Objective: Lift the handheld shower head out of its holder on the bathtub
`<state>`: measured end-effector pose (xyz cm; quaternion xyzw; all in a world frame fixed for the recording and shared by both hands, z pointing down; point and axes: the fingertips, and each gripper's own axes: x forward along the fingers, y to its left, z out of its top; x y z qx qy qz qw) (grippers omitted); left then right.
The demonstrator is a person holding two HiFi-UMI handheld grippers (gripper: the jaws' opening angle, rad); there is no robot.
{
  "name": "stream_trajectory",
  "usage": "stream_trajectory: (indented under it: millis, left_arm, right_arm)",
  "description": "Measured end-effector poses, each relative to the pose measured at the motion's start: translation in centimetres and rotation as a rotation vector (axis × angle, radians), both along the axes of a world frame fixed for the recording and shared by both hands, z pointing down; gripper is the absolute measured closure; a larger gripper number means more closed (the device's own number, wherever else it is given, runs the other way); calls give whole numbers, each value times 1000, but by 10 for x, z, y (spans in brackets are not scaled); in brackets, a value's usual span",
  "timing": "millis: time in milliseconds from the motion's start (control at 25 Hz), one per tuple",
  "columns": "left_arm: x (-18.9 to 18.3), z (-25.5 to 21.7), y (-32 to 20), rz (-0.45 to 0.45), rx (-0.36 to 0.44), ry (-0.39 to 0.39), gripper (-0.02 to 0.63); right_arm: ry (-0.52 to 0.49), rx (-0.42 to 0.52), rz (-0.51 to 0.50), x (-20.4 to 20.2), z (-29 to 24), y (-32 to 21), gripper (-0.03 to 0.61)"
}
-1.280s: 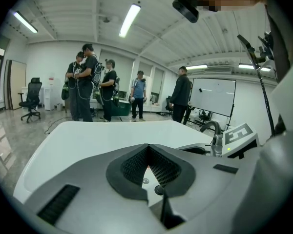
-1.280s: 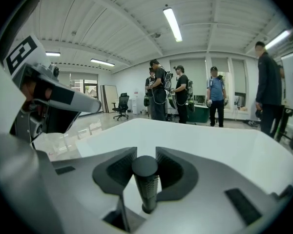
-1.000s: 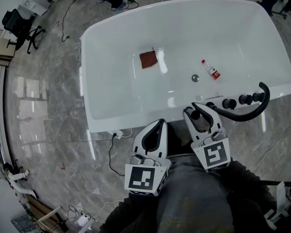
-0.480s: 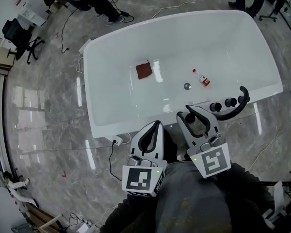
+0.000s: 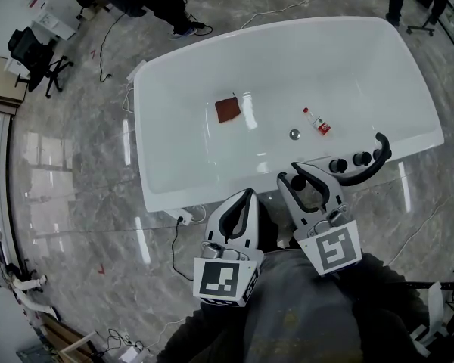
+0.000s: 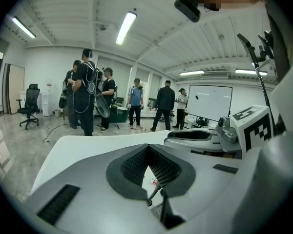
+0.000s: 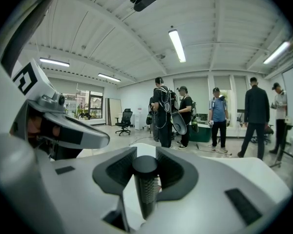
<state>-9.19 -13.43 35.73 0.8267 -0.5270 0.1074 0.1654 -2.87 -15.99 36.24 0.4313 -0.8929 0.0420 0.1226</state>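
Black ribbed handheld shower head (image 7: 145, 189) stands upright, pinched between the right gripper's (image 7: 146, 152) jaws at the white bathtub's (image 5: 144, 150) near rim, seemingly in its holder. Left gripper (image 6: 148, 147) is pressed together, empty.

Glossy white bathtub (image 5: 348, 59) at the head view's upper centre; polished, mirror-like stone floor (image 5: 68, 172) around. Matt black ribbed shower head (image 7: 145, 194); matt grey plastic right gripper (image 7: 146, 155), rough mesh pads (image 7: 118, 172).

Bright, even ceiling tube lights (image 6: 126, 27); glare streaks on glossy floor (image 5: 76, 203); fisheye warp, dark vignette at corners.
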Motion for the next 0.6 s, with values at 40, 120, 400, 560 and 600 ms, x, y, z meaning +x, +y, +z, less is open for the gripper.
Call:
stream_trajectory:
  millis: [40,120,400,560,600]
  left_arm:
    - [-1,-2,1,-1,0,0,611]
    - [-2,-6,2,-1,4,0,611]
    - [2,-20,3,2,42,-3,611]
    - [3,-37,5,-3,82,2,611]
    - [4,-43,6,-5,95,4,611]
  right_arm:
    - [1,1,-1,-1,-2,1,456]
    - [3,4,-3,-2,-5,2,456]
    - [-10,45,-9,-1,-23,4,456]
    - [-36,87,-21,-1,-44,8,456]
    - [-44,100,-24,-1,-51,9,456]
